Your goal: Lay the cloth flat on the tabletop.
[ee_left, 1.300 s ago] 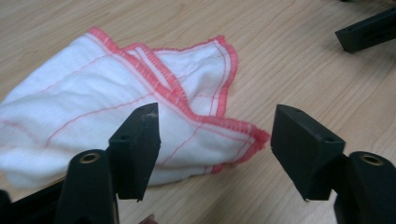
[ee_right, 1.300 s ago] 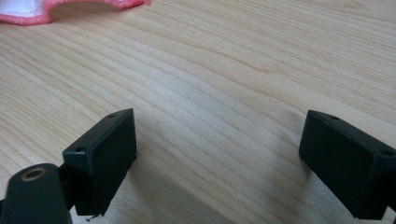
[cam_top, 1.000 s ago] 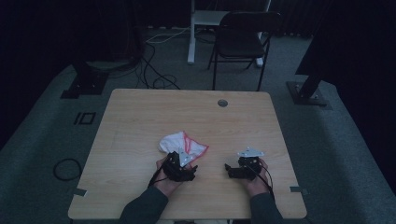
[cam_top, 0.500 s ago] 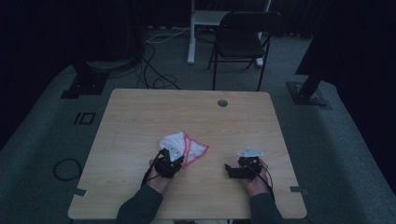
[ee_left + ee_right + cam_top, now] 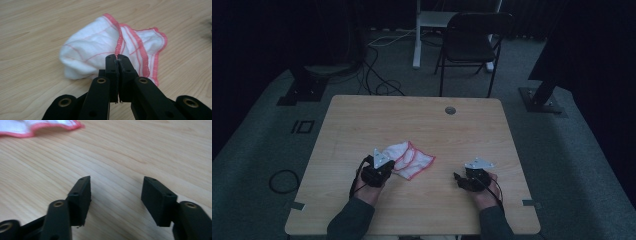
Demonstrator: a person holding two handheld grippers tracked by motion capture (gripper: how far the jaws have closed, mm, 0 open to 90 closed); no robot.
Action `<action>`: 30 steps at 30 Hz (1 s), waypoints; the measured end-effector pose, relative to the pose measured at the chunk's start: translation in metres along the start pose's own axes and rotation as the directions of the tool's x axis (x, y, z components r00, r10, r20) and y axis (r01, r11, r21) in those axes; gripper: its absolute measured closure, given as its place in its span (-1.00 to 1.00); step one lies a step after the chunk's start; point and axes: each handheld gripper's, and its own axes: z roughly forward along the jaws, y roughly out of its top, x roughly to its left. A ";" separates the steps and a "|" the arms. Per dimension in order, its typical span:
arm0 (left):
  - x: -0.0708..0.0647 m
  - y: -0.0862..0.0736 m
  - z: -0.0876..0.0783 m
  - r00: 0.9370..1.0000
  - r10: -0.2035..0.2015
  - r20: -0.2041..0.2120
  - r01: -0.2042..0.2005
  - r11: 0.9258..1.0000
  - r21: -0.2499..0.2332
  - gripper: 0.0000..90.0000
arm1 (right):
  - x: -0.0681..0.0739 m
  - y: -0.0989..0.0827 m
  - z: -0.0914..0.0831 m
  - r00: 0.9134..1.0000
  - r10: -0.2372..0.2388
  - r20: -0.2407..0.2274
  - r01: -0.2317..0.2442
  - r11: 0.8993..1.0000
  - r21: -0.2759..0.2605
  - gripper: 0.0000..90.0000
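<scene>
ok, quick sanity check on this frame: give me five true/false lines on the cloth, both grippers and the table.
1. The left gripper is shut on the cloth. True: its jaws meet on the pink hem.
2. The right gripper holds a cloth corner. False: its jaws stand apart over bare table.
3. The cloth is white with pink edging. True.
4. The cloth lies spread flat. False: it is bunched and folded over.
5. A chair stands on the floor beyond the table's far edge. True.

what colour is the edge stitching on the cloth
Pinkish red, around a white cloth with thin red lines; clearest in the left gripper view.
</scene>
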 end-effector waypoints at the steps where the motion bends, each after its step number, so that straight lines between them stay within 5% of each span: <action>1: 0.003 -0.001 -0.002 1.000 -0.005 -0.003 0.005 1.000 0.002 0.96 | 0.001 0.002 -0.001 1.000 -0.003 -0.003 0.003 1.000 -0.006 0.03; 17: 0.033 -0.014 -0.015 0.996 -0.086 -0.036 0.086 0.996 -0.014 0.96 | 0.035 0.045 0.006 0.993 -0.082 -0.082 0.076 0.995 -0.072 0.27; 30: 0.041 -0.020 -0.016 0.993 -0.108 -0.042 0.107 0.994 -0.012 0.96 | 0.061 0.057 0.048 0.988 -0.100 -0.118 0.100 0.995 -0.003 0.29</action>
